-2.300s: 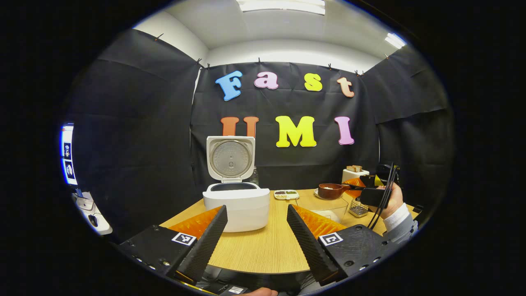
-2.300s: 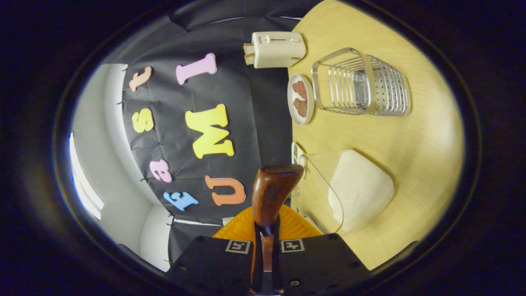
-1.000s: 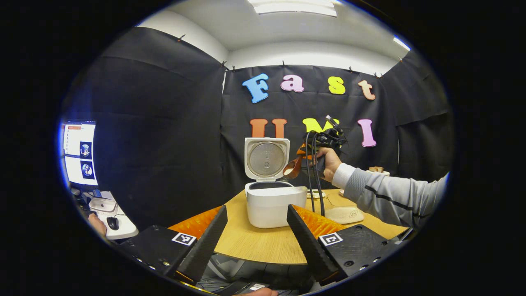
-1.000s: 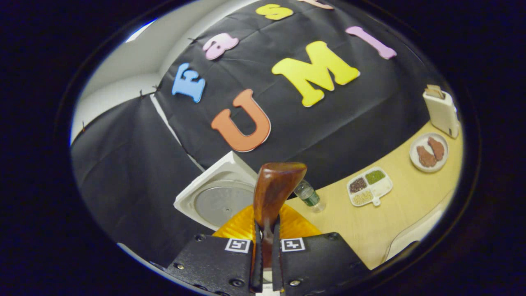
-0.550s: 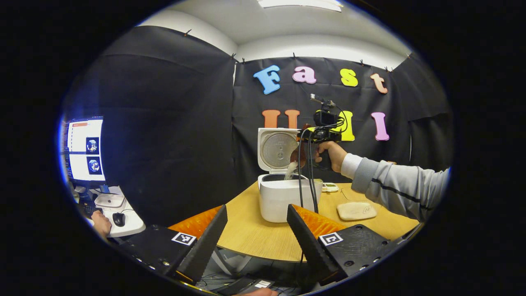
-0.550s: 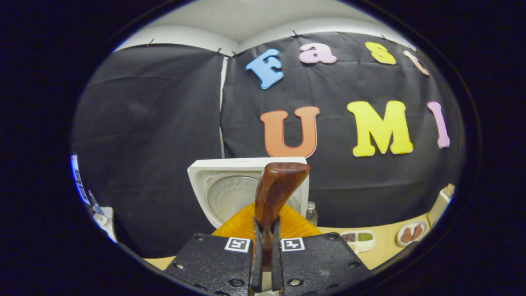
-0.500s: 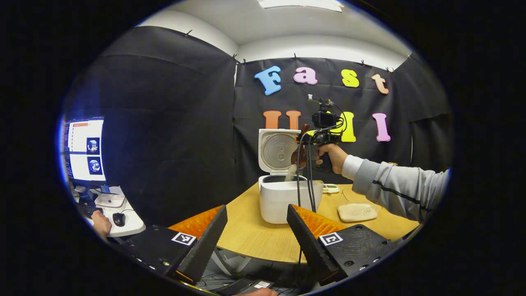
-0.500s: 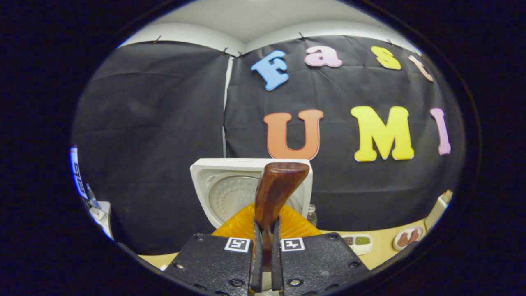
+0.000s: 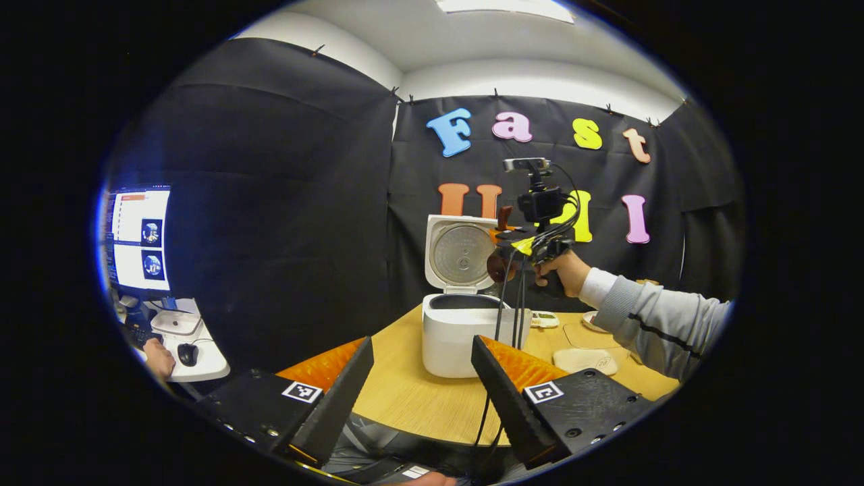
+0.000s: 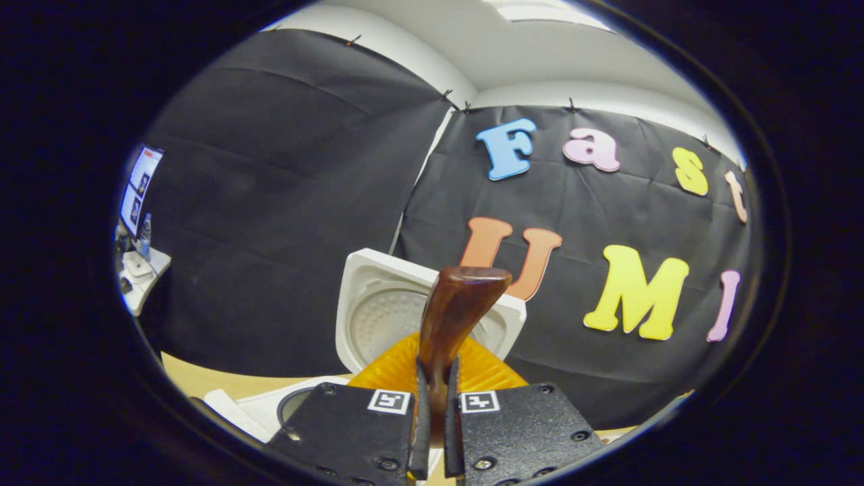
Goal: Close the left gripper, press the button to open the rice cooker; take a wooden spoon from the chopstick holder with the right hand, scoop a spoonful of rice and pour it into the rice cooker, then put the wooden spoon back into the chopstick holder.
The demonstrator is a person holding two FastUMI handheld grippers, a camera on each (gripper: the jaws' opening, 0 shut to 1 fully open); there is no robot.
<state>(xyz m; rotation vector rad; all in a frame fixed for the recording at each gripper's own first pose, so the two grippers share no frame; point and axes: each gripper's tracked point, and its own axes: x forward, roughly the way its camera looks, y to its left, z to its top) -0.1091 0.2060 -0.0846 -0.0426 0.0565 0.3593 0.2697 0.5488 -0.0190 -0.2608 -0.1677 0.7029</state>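
Rice cooker, white, stands at the centre of the left gripper view on the wooden table, its lid raised upright and the dark inner pot opening exposed. Above and just to the right of the opening, the right gripper is held by a hand with a grey sleeve; the wooden spoon hangs at its front, beside the lid. Cables trail down from it past the cooker's right side. Left gripper, lower centre of that view, has its two fingers spread wide apart with nothing between them. In the right gripper view, the fingers pinch the spoon's handle at lower centre; the brown spoon rises to mid-frame before the lid. Far left of the left gripper view: a monitor and a desk.
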